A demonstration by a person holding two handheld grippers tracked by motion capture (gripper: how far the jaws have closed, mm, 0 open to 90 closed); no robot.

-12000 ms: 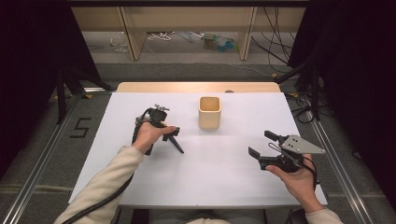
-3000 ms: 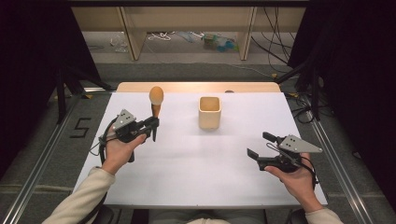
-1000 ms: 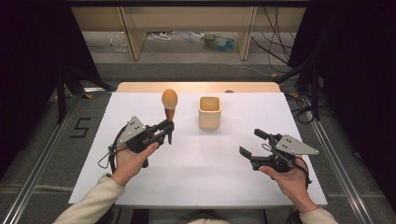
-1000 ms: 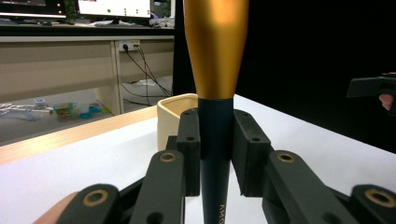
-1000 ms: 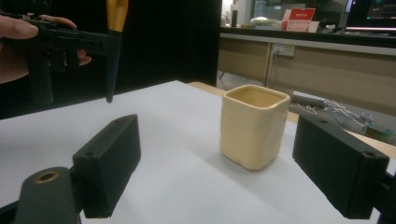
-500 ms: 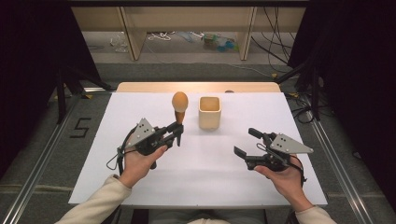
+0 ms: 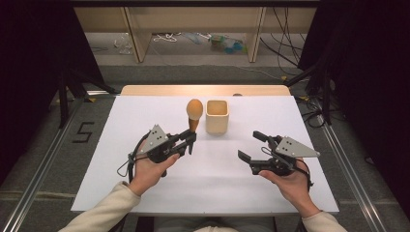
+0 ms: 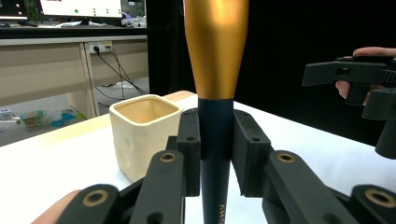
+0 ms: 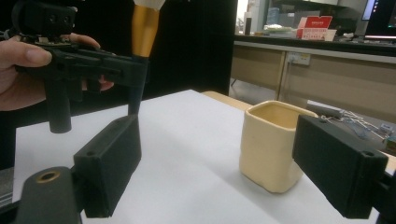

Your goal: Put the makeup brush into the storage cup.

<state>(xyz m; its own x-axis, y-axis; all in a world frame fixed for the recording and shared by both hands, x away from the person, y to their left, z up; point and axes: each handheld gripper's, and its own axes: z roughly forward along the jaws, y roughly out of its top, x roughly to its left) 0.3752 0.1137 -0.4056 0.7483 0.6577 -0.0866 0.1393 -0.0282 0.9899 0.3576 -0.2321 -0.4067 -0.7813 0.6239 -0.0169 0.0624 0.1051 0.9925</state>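
Since half a second back, the left gripper point(image 7: 190, 141) has slid a bit further right with its load, so the makeup brush point(image 7: 194, 115) now stands just beside the cream square cup point(image 7: 217, 116), on its left in the high view; right gripper point(image 7: 251, 147) has crept slightly toward the middle too; left gripper's jaws are pinched on the brush's dark handle, brush upright, gold ferrule and tan head above the jaws, held up off the white table point(image 7: 145, 108); left gripper view shows the handle point(image 8: 215, 149) clamped dead centre with the cup point(image 8: 142, 133) behind to the left; right gripper's jaws are spread wide, holding nothing, hovering low over the table, right of the cup and a little nearer the person.
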